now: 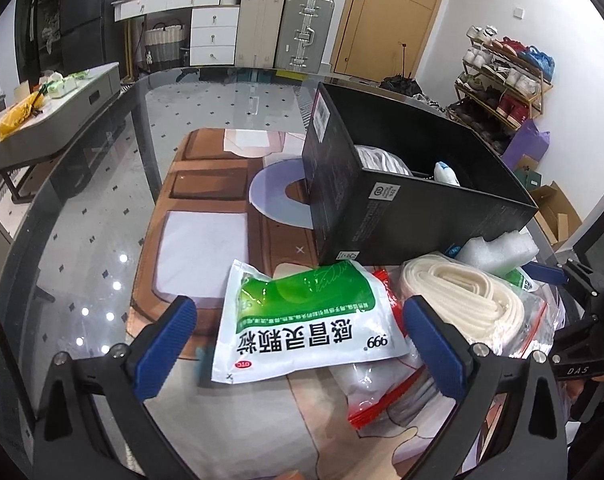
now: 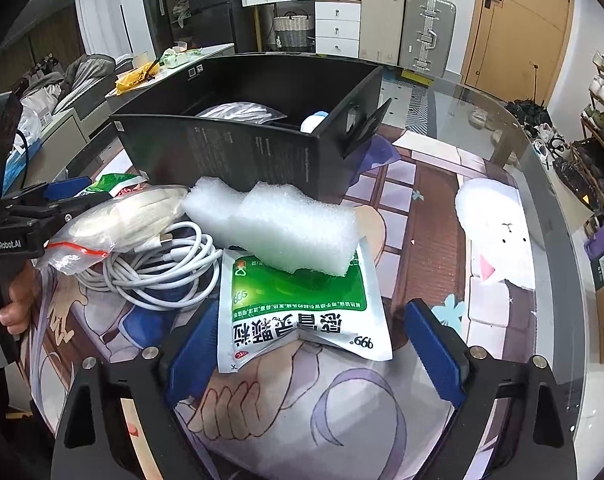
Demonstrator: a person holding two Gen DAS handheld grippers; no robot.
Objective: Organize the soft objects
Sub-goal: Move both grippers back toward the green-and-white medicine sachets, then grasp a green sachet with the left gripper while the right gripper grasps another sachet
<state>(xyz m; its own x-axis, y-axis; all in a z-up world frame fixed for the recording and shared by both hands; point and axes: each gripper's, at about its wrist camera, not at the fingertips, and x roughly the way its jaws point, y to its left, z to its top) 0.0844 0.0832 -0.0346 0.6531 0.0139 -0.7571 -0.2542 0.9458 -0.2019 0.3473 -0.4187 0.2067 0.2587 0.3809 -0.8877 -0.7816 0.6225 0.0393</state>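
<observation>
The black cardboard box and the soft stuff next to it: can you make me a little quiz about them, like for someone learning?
1. True or false: the black cardboard box is empty.
2. What lies on top of the green-and-white medicine sachet in the right wrist view?
A. white foam block
B. coiled white cable
C. red ball
3. Fill in: the flat cream cord sits inside a clear bag with a ____ zip strip.

Key:
1. False; a white bundle shows inside.
2. A, the white foam block.
3. Red.
</observation>
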